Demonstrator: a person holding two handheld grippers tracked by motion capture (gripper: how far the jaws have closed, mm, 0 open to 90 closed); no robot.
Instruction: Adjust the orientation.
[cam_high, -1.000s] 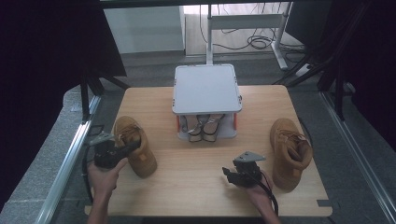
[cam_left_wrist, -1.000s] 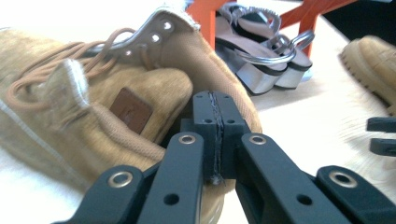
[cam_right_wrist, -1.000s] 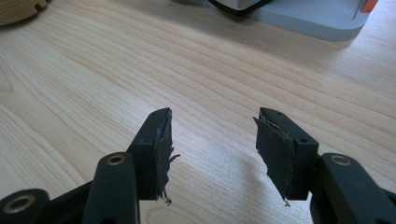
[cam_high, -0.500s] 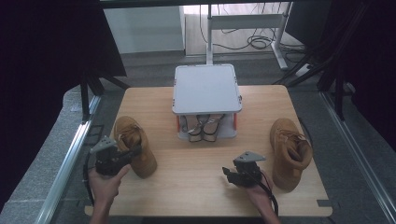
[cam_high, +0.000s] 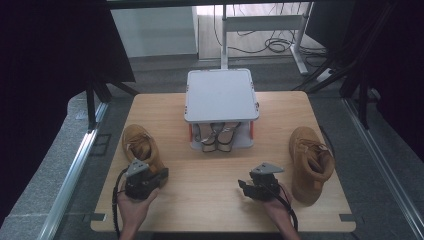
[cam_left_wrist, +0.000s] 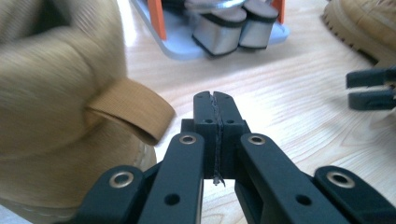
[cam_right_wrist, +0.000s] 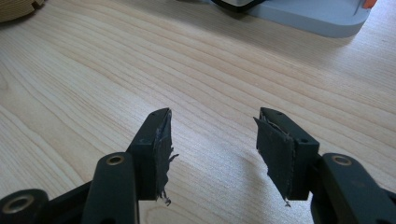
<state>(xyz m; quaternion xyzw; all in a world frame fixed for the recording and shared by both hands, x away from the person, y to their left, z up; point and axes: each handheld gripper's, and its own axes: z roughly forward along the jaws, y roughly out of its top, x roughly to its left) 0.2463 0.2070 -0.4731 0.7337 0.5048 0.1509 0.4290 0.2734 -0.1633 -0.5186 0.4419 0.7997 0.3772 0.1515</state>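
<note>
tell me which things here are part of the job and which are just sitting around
In the job:
- tan suede boot with heel loop, beside the left gripper, jaws shut and empty
- matching tan boot, near the right gripper, jaws open
- grey two-tier shoe rack

Lying about:
- silver sandals on the rack's lower shelf

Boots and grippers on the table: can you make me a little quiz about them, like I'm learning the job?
1. True or false: the left gripper has its fingers pressed together with nothing between them.
2. What lies just beside the left gripper: A) the left boot, B) the shoe rack, C) the right boot?
3. Fill in: the right gripper has its fingers ____ over the bare wooden table.

Key:
1. True; the fabric pull loop at the boot's heel is beside the fingers, not between them.
2. A.
3. Open.
</note>
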